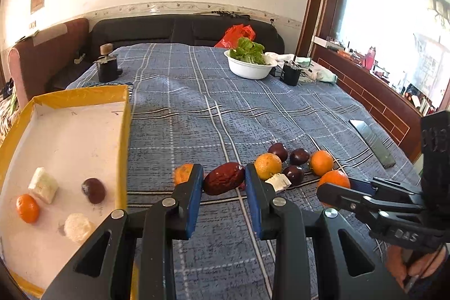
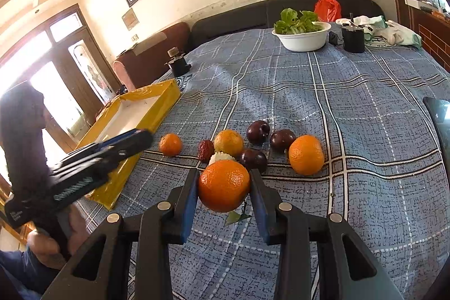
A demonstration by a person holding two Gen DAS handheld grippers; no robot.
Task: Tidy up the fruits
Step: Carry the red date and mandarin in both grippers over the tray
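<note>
Where its two blue-padded fingers meet the fruit, the left gripper point(image 1: 224, 182) is pinching a wrinkled, dark red date point(image 1: 224, 178) by its ends, the fruit lying crosswise between the pads above the near part of the plaid bedspread point(image 1: 213, 92). The date's skin is glossy and creased, brownish red. The right gripper point(image 2: 224, 186) is clamped on a large orange point(image 2: 224, 185), round and bright with pebbled skin; a small green leaf point(image 2: 235, 217) shows just below it.

Just beyond both grippers, a cluster of fruit sits on the bedspread near its front edge: a small tangerine point(image 2: 170, 144), a second date point(image 2: 205, 150), a yellowish orange point(image 2: 228, 143), a pale white chunk point(image 2: 220, 157), three dark purple plums point(image 2: 258, 132), and another orange point(image 2: 306, 154) on the right.

At the bedspread's left edge lies a shallow box point(image 1: 123, 114) with yellow walls and a white floor. It holds a tangerine point(image 1: 27, 208), a plum point(image 1: 94, 190), and two white pieces point(image 1: 43, 185), all in its near half.

Toward the far right corner stands a white bowl point(image 1: 250, 70) filled with green leafy lettuce point(image 1: 249, 49), with a black cup point(image 1: 291, 74) just beside it. A dark phone point(image 1: 371, 142) lies by the right edge.
</note>
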